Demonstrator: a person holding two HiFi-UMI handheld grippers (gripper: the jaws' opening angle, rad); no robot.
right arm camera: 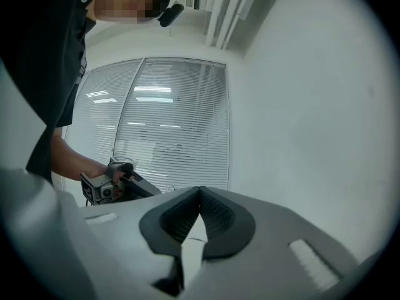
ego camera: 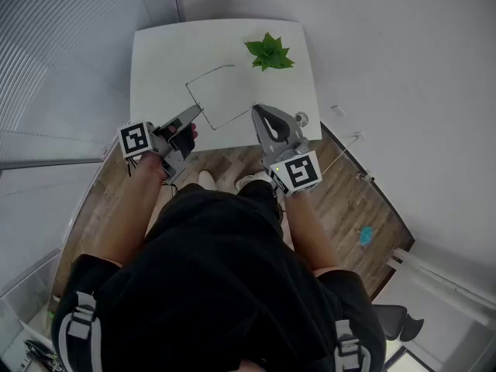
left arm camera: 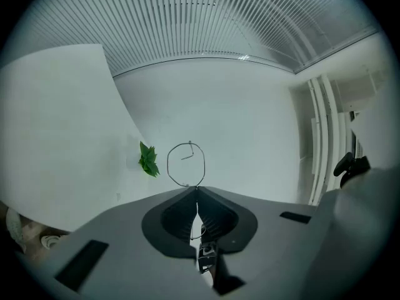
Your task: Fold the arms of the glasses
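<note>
two hand-held grippers had hold of the wire glasses [ego camera: 232,119], one at each end. the left hand-held gripper [ego camera: 195,111] was at the 9 o'clock end, its jaws pressed together on the thin wire, with one round rim [left arm camera: 168,165] standing just past the tips. the right hand-held gripper [ego camera: 257,111] was at the 3 o'clock end, its jaws likewise closed, with a fine strand of the frame crossing the slot between them.

the glasses hung over the near half of the white bench [ego camera: 155,60], at the person's 12 o'clock; whether they touched it could not be told. a small green plant [ego camera: 270,53] sat at their 1 o'clock, well apart.

the step in hand looked like the first fold itself, with the frame braced and not yet closed. one long straight wire ran off toward 11 o'clock, probably an arm splayed open.

next, one side would likely need to hold steady while the other swung its arm in about the hinge, slowly.

the frame looked very thin, springy and easy to bend or let slip.
</note>
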